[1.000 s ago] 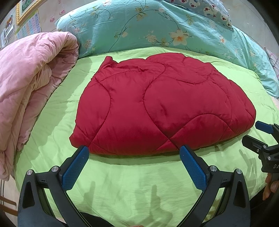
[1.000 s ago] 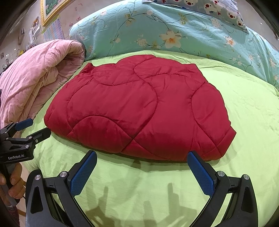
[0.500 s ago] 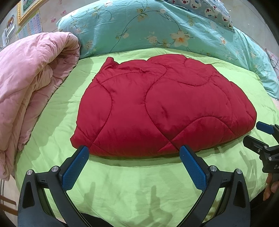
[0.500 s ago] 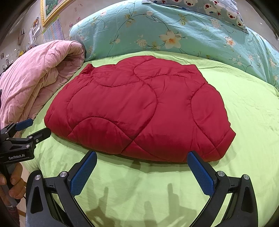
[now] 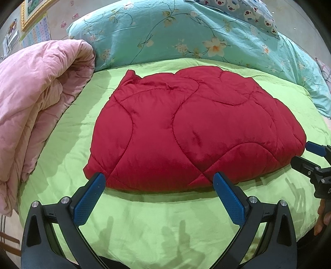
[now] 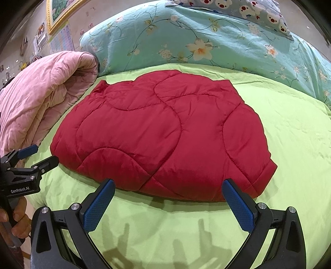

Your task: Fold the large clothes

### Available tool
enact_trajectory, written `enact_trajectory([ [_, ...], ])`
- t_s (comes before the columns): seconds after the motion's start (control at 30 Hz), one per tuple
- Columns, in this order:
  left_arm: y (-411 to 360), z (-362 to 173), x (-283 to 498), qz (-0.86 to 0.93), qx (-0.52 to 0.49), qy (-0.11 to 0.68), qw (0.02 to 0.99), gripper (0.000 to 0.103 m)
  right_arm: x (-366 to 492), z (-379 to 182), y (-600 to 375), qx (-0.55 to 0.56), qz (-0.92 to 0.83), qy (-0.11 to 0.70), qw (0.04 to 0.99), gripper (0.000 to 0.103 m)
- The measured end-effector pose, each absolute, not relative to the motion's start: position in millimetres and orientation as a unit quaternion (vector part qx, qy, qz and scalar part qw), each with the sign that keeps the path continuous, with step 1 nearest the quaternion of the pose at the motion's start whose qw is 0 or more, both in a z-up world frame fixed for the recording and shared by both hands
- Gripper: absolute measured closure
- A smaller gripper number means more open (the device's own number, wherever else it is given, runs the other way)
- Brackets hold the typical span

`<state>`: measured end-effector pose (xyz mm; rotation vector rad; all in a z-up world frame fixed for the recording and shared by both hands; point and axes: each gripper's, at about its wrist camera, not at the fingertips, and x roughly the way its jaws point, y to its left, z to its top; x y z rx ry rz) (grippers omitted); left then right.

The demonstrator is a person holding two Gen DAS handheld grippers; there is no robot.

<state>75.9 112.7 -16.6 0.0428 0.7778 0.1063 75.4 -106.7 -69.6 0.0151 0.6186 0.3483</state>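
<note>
A red quilted garment [image 5: 192,132] lies folded and flat on the green bed sheet [image 5: 144,223]; it also shows in the right wrist view [image 6: 165,136]. My left gripper [image 5: 159,186] is open and empty, its blue pads just short of the garment's near edge. My right gripper [image 6: 168,191] is open and empty at the near edge too. The right gripper also shows at the left wrist view's right edge [image 5: 306,153], and the left gripper at the right wrist view's left edge [image 6: 39,155].
A rolled pink quilt [image 5: 33,107] lies along the left side of the bed. A turquoise floral duvet [image 5: 186,35] and a bear-print pillow [image 5: 248,12] sit behind the garment. A framed picture [image 6: 60,12] hangs on the wall.
Both grippers have stayed open and crept slightly toward the garment's near edge. The garment has not moved.
</note>
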Motion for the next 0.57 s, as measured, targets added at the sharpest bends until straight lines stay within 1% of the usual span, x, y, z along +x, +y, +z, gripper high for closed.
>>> enact_trajectory([
  [0.57, 108.4, -12.0, 74.1, 0.047, 0.023, 0.376, 0.925, 0.000, 76.4, -66.9, -107.2, 0.008, 0.173, 0.300, 0.938, 0.000],
])
